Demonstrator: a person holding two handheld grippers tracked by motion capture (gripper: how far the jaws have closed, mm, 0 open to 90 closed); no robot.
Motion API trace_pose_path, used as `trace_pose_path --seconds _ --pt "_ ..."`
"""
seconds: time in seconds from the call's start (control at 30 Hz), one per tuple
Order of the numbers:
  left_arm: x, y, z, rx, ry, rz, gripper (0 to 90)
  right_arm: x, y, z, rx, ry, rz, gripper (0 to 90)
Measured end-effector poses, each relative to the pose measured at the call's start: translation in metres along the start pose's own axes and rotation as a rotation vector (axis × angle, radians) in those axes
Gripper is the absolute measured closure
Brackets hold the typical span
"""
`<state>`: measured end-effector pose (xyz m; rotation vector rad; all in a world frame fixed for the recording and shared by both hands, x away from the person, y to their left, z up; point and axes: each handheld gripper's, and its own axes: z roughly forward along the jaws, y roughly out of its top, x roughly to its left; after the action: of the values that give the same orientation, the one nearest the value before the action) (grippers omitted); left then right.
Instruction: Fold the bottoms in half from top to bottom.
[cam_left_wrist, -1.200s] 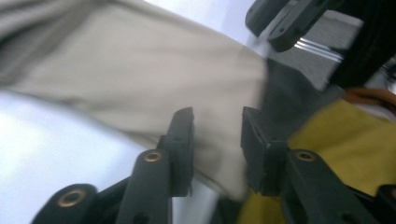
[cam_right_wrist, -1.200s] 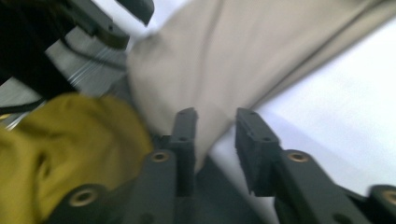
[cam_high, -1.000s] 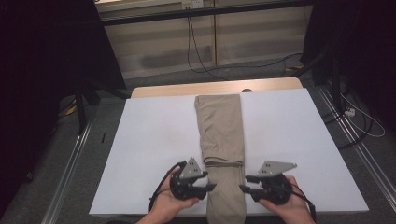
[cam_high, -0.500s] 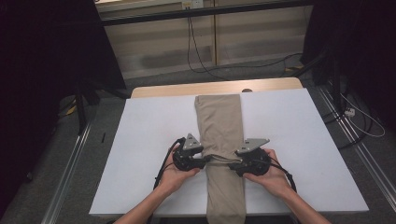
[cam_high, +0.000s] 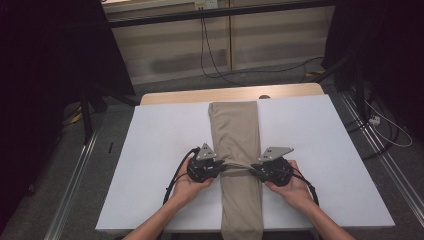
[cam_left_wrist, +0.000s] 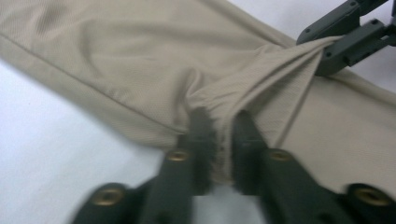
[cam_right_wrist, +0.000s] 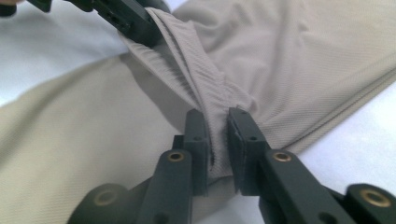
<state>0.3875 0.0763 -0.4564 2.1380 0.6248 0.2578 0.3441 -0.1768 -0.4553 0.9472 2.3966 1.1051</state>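
- The trousers (cam_high: 237, 165), folded into a long beige strip, are laid down the middle of the white board (cam_high: 150, 150), from its far edge to past its near edge, where the end hangs over.
- The left gripper (cam_high: 220, 169) is clenched on the strip's left edge; its jaws have just been closing, and cloth is pinched between the pads (cam_left_wrist: 219, 140).
- The right gripper (cam_high: 252, 171) is clenched on the right edge, level with the left one; its jaws have just been closing too, with a fold gripped between them (cam_right_wrist: 217, 135).
- A taut ridge of cloth is drawn between the two grips.
- The cloth is judged light, soft and limp: it will sag and crease wherever it is unsupported, and thin layers may slip apart, so all layers at each edge are best gripped together.
- Bare board is left on both sides of the strip, with ample room for moving.
- Farther off, a wooden table edge (cam_high: 175, 96) is seen beyond the board, then floor and cables (cam_high: 210, 55).
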Motion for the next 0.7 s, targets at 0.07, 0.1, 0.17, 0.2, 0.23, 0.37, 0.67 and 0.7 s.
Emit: trace_pose_path --seconds 0.07,0.1,0.17,0.2,0.23,0.37,0.67,0.7 --pt "-0.001 0.001 -0.004 0.007 -0.022 -0.022 85.1 0.000 0.003 -0.003 -0.008 0.009 0.015 81.4" --pt "-0.002 0.001 -0.006 0.001 -0.030 -0.030 85.2 0.000 0.004 -0.005 -0.012 0.016 0.020 81.5" --pt "-0.005 0.004 -0.015 -0.019 -0.051 -0.039 85.3 0.002 0.006 -0.012 -0.026 0.032 0.032 81.5" --pt "-0.008 0.005 -0.021 -0.028 -0.069 -0.045 85.3 0.003 0.006 -0.015 -0.033 0.038 0.032 81.6" --pt "-0.010 0.006 -0.026 -0.033 -0.084 -0.049 85.2 0.005 0.007 -0.021 -0.043 0.053 0.038 81.6" --pt "-0.027 0.004 -0.044 -0.032 -0.105 -0.046 85.2 0.015 0.006 -0.038 -0.064 0.099 0.058 81.5" --pt "-0.055 -0.008 -0.064 -0.012 -0.162 -0.012 85.1 0.045 -0.011 -0.061 -0.063 0.158 0.063 81.4" --pt "-0.058 -0.009 -0.066 -0.007 -0.164 -0.010 85.1 0.048 -0.013 -0.063 -0.063 0.161 0.063 81.5"
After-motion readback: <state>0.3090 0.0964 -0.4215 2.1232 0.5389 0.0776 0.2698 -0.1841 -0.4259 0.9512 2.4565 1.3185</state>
